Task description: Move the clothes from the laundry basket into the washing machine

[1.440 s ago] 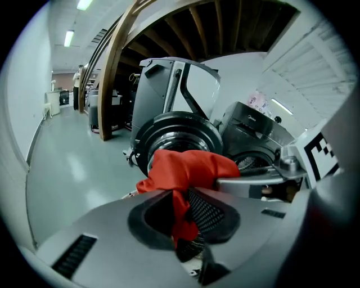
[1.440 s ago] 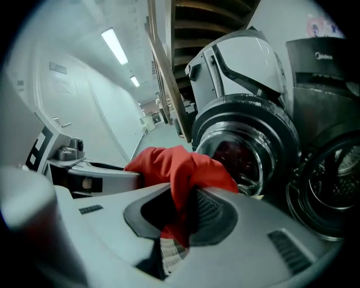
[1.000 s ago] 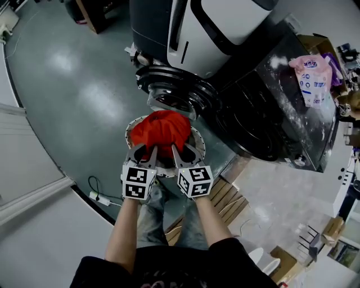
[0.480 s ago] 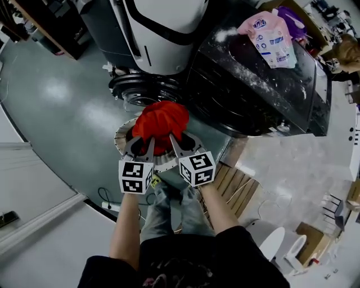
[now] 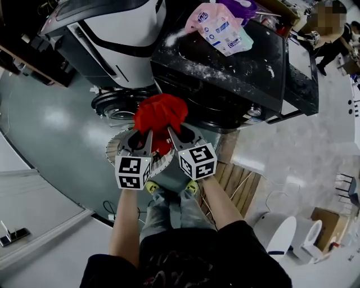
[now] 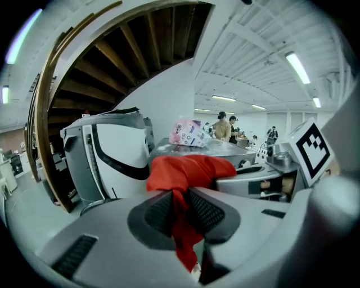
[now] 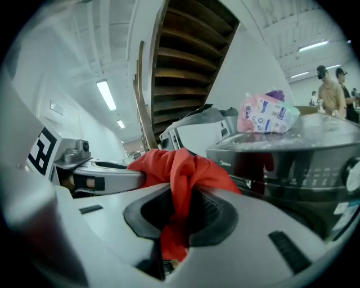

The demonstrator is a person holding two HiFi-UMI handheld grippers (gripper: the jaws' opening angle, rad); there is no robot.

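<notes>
**Two grippers, one red garment**

Two grippers share a single load. The left gripper has its jaws closed on a fold of the red garment, and the right gripper has its jaws closed on another fold of it. The cloth bunches up between them, above the one round basket and just in front of the machines.

Two machines stand side by side: a white one with a dark round door ring low on its front, and a black one to its right. On the black lid lie two pouches, one pink and one purple, amid pale dust.

One glossy grey-green floor carries everything; a wooden pallet lies at the person's feet. The gripper views show an open hall with strip lights, the underside of a staircase, and two people far back.
</notes>
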